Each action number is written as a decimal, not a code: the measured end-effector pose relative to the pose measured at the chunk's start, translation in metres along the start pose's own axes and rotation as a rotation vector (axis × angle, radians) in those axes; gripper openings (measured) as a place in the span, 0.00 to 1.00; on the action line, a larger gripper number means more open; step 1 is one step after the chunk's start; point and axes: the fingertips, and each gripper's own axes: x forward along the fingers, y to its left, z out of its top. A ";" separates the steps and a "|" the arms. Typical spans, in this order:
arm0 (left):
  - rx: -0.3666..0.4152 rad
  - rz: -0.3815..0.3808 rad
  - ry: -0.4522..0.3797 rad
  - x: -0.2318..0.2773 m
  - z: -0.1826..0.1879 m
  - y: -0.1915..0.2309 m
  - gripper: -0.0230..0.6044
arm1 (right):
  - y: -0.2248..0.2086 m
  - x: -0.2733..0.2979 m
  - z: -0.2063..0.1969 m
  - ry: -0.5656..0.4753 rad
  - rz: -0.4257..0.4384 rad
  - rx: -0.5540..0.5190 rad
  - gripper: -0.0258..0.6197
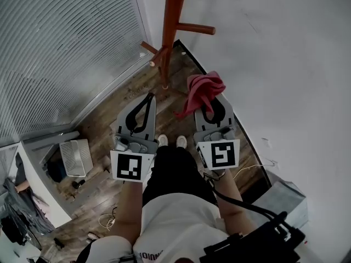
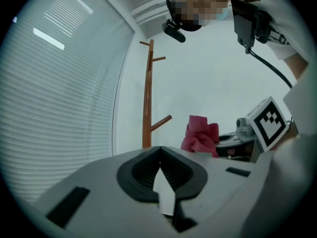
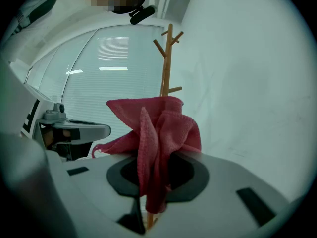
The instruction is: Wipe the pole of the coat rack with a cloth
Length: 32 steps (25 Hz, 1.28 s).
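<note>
The wooden coat rack pole [image 1: 171, 21] stands ahead in the corner, with short pegs [image 1: 194, 29] branching off; it also shows in the left gripper view [image 2: 147, 98] and the right gripper view [image 3: 166, 63]. My right gripper [image 1: 211, 98] is shut on a pink cloth [image 1: 202, 92], which bunches up above its jaws [image 3: 153, 138]. That cloth is short of the pole, not touching it. My left gripper [image 1: 148, 98] is shut with nothing in it, its tips meeting [image 2: 159, 152], and it sits level with the right one.
Window blinds [image 1: 60, 48] fill the left side and a white wall [image 1: 285, 53] the right. A white slatted crate [image 1: 74, 156] and loose items lie on the wood floor at the left. The person's shoes [image 1: 171, 141] stand just behind the grippers.
</note>
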 end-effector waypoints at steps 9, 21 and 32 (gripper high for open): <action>-0.016 0.041 0.001 0.009 -0.042 0.009 0.06 | 0.002 0.023 -0.027 -0.083 0.009 0.048 0.17; 0.027 0.050 -0.053 0.040 -0.105 0.023 0.06 | 0.002 0.065 -0.094 -0.152 0.077 0.032 0.17; 0.059 0.029 -0.210 0.071 -0.153 0.037 0.06 | 0.001 0.098 -0.150 -0.295 0.119 -0.002 0.17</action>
